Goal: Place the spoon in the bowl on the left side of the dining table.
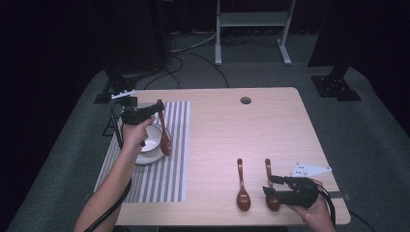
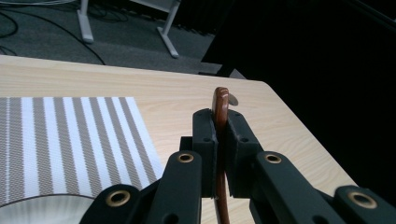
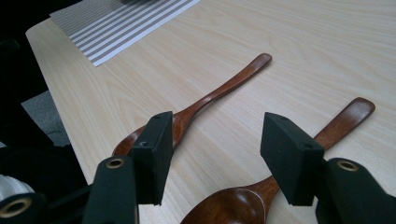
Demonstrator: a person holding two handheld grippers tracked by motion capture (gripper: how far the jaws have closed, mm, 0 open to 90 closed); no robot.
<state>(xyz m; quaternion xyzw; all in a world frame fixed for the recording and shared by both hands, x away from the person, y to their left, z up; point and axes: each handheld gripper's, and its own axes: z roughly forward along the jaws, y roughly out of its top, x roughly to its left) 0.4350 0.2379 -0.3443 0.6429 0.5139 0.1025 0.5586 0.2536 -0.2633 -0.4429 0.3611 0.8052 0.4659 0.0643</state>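
Observation:
My left gripper (image 1: 155, 109) is shut on the handle of a brown wooden spoon (image 1: 165, 133), whose bowl rests by a white bowl (image 1: 153, 140) on the striped placemat (image 1: 159, 169). In the left gripper view the handle (image 2: 220, 112) stands up between the closed pads. Two more brown spoons lie near the front right of the table: one (image 1: 241, 186) to the left, one (image 1: 270, 191) under my right gripper (image 1: 271, 184). My right gripper (image 3: 215, 140) is open, its pads on either side above the nearer spoon's bowl (image 3: 233, 207), with the other spoon (image 3: 205, 100) beyond.
The light wooden table (image 1: 241, 130) has a round cable hole (image 1: 245, 100) near its far edge. A white frame's legs (image 1: 251, 29) stand on the grey floor behind. Cables trail across the floor at the back left.

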